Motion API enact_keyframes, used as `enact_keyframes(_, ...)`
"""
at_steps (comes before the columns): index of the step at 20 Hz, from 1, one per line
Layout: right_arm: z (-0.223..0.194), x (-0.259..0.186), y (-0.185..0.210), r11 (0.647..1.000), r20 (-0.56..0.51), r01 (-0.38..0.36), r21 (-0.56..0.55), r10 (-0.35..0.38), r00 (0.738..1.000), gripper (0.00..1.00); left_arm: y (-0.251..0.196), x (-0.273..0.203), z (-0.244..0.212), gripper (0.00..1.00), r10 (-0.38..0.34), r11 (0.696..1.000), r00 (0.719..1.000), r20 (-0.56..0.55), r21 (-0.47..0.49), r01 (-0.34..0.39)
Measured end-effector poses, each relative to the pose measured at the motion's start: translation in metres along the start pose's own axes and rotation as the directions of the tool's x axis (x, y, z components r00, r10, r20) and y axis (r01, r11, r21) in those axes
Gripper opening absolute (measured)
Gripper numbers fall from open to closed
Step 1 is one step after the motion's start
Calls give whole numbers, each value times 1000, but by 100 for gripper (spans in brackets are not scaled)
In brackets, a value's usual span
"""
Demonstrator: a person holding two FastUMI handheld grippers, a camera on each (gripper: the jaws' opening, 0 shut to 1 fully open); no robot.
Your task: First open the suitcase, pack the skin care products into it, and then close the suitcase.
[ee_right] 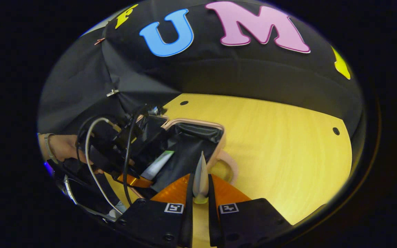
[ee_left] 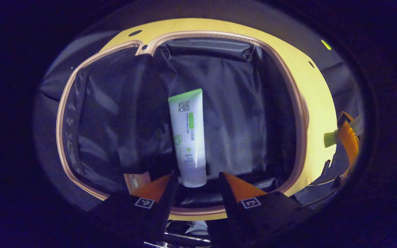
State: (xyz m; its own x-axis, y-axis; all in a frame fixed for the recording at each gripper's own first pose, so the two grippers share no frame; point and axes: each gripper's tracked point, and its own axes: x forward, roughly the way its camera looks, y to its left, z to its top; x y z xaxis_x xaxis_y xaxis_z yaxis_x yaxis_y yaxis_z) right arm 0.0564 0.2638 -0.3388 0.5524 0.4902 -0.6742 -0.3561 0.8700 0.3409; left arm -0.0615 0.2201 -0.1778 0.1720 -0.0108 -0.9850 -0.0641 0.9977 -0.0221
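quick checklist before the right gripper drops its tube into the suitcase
1. Suitcase open, lining exposed: ok.
2. First tube already lying inside on the lining: ok.
3. Left gripper open, fingers apart around that tube's cap end: ok.
4. Left gripper clear of the suitcase: not ok, it sits at the opening.
5. Right gripper shut on second tube: ok.
6. Room beside the first tube: ok, bare lining to its right.
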Motion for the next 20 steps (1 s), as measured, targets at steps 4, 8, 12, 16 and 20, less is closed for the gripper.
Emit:
enact_keyframes(4, -16, 46, 53, 997, -123, -64, 47, 69, 990, 23, 30, -53, 10, 84, -37, 998, 983, 181, -36, 44)
enact_keyframes(8, -58, 83, 65, 972, -359, -10, 236, 97, 928, 23, 127, -93, 3, 86, 40, 988, 953, 299, -155, 7)
enact_keyframes(12, -84, 109, 65, 932, -462, 120, 342, 56, 885, 28, 248, -119, -23, 91, 160, 938, 934, 320, -344, -43)
enact_keyframes(16, -58, 91, 81, 933, -364, 74, 353, 63, 929, 77, 344, -132, -30, 91, 220, 860, 916, 334, -510, -20)
enact_keyframes(20, -20, 43, 72, 940, -222, 47, 339, 32, 975, 98, 380, -131, -12, 92, 140, 718, 899, 416, -668, 197)
